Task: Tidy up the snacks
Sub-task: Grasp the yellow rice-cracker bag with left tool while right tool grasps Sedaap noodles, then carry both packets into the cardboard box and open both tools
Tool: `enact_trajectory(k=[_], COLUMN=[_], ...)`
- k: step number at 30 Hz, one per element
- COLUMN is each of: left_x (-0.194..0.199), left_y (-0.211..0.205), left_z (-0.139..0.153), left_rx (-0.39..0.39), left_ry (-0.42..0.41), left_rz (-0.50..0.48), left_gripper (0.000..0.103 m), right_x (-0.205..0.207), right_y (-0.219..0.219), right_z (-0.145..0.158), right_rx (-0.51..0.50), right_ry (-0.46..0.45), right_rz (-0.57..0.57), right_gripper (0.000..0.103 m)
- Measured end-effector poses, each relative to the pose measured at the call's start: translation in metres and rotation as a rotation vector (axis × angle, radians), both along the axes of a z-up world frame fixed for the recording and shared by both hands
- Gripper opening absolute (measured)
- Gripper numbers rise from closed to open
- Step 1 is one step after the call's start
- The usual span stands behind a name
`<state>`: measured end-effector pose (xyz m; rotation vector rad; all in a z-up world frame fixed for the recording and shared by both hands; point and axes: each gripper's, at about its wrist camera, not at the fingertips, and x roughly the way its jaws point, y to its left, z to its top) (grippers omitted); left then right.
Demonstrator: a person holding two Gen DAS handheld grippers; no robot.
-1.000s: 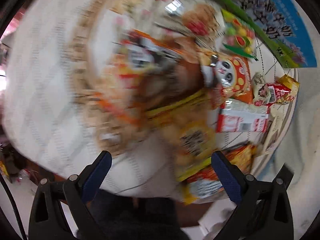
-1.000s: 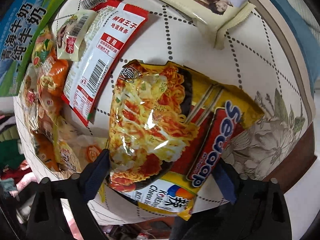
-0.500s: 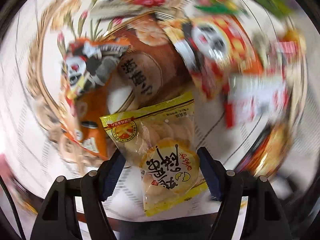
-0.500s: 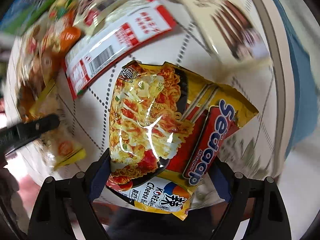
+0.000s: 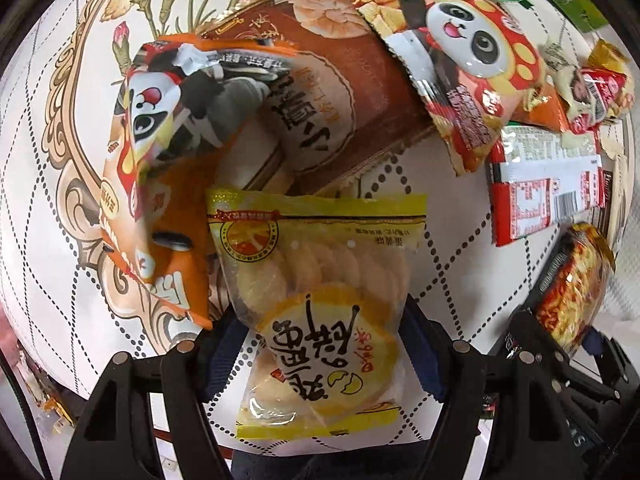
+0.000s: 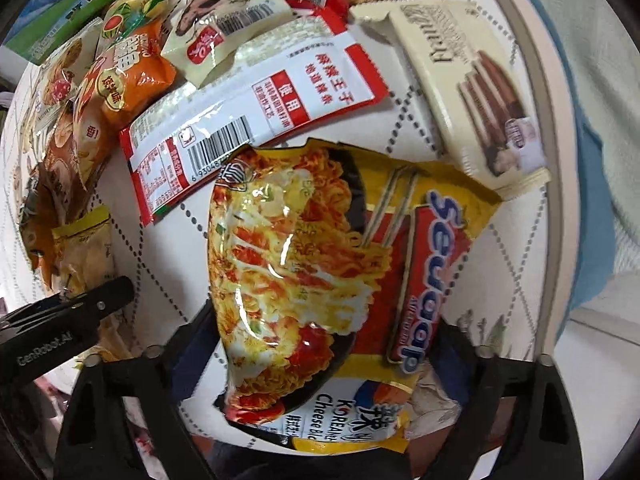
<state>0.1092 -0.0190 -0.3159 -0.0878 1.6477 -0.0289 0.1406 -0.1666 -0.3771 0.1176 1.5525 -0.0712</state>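
Your left gripper [image 5: 324, 344] has its jaws pressed on either side of the yellow cracker bag [image 5: 320, 304], which sticks out far beyond the fingers over the table [image 5: 452, 216], just near of the brown pack [image 5: 320, 92]. Your right gripper [image 6: 324, 344] pinches the noodle packet [image 6: 320, 272] the same way, near of the red-and-white packet [image 6: 256, 120].
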Motion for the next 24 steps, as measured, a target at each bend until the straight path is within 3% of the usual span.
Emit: enact_trajectory(k=[2,6,15,19,24], left_x=[-0.009,-0.035,-0.072,-0.076,-0.075], left_y=[0.001,-0.008,-0.007,0.001,0.016], left_z=[0.016,0.015,-0.009,-0.003,0.014], left_rx=[0.014,0.042,0.049,0.046,0.047], left_ry=[-0.022,-0.048,-0.075,-0.094,-0.124], left_rz=[-0.023,-0.086,-0.103,-0.117,-0.136], left_gripper=[0.064,0.063,0.063,0.06,0.051], right_x=[-0.009,-0.023,-0.03,-0.032,-0.044], right_y=[0.01,0.025,0.008,0.02,0.021], right_z=[0.007,0.001,-0.026,-0.04,-0.024], right_rx=[-0.004,-0.033,-0.021,-0.048,-0.064], right_ry=[-0.019,-0.028,0.008,-0.01,-0.057], right_rz=[0.072,0.206,0.069,0.041,0.02], right_gripper=[0.087,0.088,0.091,0.09,0.086])
